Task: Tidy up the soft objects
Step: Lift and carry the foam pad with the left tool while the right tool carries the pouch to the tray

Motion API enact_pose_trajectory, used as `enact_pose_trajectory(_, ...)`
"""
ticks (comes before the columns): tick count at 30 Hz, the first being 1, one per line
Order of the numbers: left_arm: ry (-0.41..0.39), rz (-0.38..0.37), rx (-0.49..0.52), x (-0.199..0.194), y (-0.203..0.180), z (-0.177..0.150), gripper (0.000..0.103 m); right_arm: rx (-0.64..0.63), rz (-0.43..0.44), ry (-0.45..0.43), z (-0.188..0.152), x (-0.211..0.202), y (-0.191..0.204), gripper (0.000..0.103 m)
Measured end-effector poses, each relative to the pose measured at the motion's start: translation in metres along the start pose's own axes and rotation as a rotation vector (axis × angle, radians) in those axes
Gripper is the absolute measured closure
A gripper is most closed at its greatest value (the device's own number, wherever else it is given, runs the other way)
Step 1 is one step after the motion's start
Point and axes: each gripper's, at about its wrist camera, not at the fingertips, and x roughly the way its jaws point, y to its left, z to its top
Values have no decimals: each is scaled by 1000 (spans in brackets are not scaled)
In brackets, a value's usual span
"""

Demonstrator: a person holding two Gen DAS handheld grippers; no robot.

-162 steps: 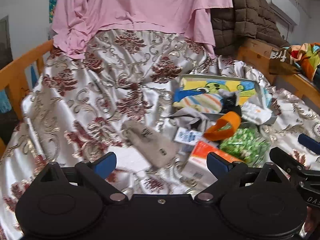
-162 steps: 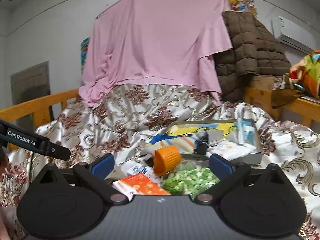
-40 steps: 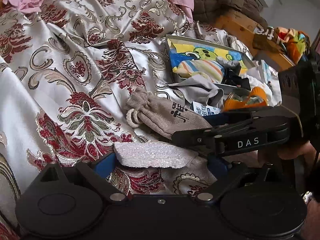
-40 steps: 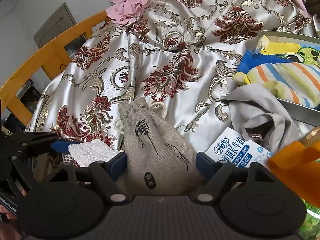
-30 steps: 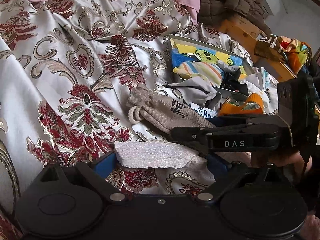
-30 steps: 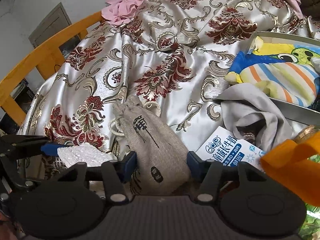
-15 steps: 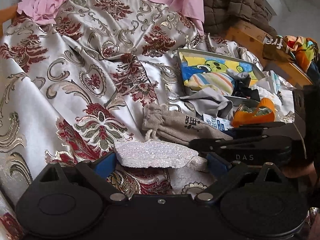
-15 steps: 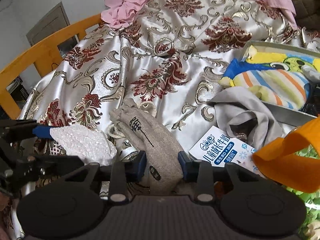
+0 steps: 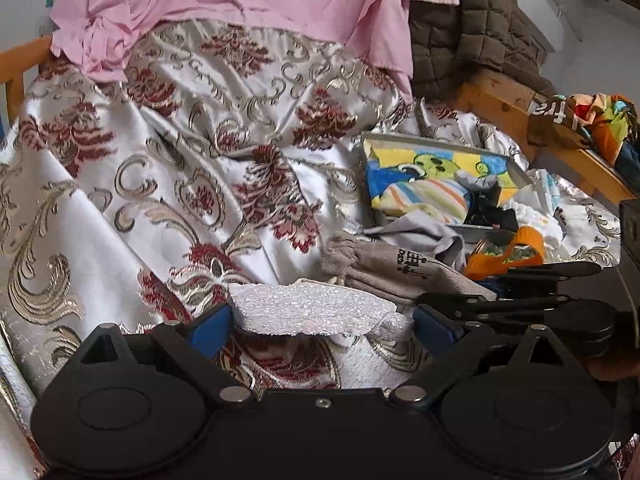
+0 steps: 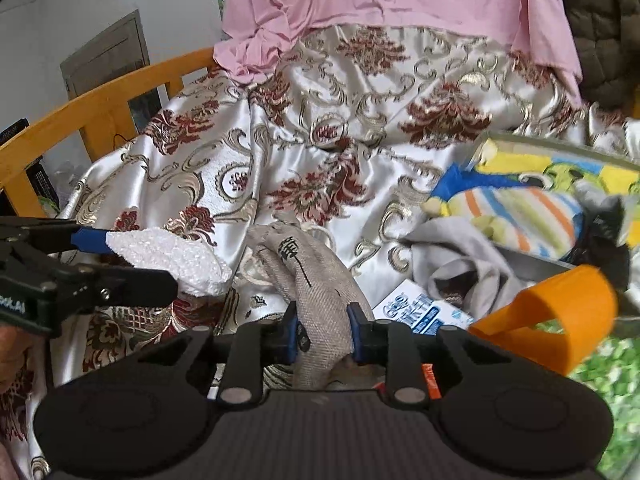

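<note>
My left gripper (image 9: 320,326) is shut on a white foam piece (image 9: 308,314) and holds it above the patterned bedspread; the piece also shows in the right wrist view (image 10: 172,258). My right gripper (image 10: 322,338) is shut on a grey drawstring pouch (image 10: 316,280) with black characters, which hangs lifted at its lower end; it also shows in the left wrist view (image 9: 384,270). A grey tray (image 9: 516,170) at the right holds a cartoon towel (image 9: 432,168), a striped cloth (image 9: 428,198) and dark items.
A grey cloth (image 10: 460,256), a blue-and-white carton (image 10: 420,314), an orange strap (image 10: 560,320) and a green packet (image 10: 600,384) lie near the tray. A wooden bed rail (image 10: 100,100) runs along the left. Pink fabric (image 9: 240,0) hangs behind.
My right gripper closed on the grey pouch and is lifting it. My left gripper has raised the foam piece off the bedspread. Both views tilted up.
</note>
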Motion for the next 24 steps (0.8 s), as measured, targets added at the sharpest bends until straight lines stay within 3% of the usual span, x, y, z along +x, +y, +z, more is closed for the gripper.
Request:
enact_pose_trajectory(11,-87,-47,39,-28,-24,4,7,-59,-77,-112,-4,-64,10,78)
enact_pose_trajectory(24,-156,-99,72,-53,-53,-1,7,-11,-145,-189,-33,-143,-13,78)
